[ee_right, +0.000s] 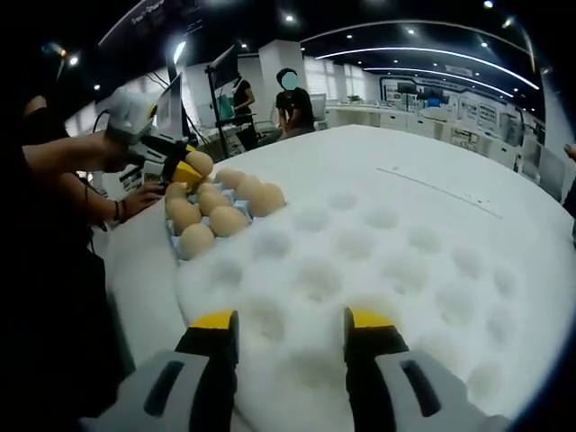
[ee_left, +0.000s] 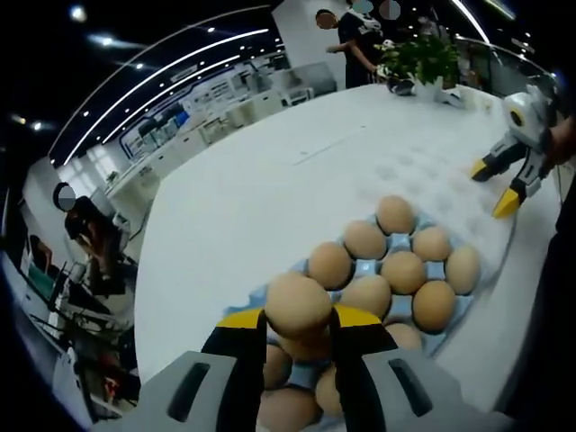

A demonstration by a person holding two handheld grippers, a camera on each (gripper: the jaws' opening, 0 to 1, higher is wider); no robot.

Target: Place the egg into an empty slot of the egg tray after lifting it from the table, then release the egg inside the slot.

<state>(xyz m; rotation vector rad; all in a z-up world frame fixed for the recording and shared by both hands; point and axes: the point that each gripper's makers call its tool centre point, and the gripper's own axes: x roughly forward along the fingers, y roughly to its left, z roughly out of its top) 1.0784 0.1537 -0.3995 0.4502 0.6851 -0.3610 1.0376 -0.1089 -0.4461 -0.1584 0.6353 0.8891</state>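
One egg (ee_left: 298,304) sits pinched between the yellow-tipped jaws of the left gripper (ee_left: 298,326), held just above the near part of the egg tray (ee_left: 459,317). The jaws press against the egg's left and right sides, and most of the shell rises clear above their tips. In the left gripper view, seven more eggs (ee_left: 403,271) stand in full sight in the far part of the pale blue tray, in rows, and a few others lie partly hidden under and beside the jaws, so a full count cannot be made. The tray lies on a white table (ee_left: 270,180) with a dimpled white pad (ee_right: 378,252) just beside it on the right.

In the right gripper view, the right gripper (ee_right: 291,326) hangs low over the near part of that pad, its two jaws spread wide with nothing between them. Far to the left in that view, a person's hand (ee_right: 94,148) holds the left gripper over the tray with the egg at its tip, and about six eggs show in the tray there. Two people stand at the far edge of the table, and a potted plant (ee_left: 423,58) sits on the table's far side in the left gripper view.
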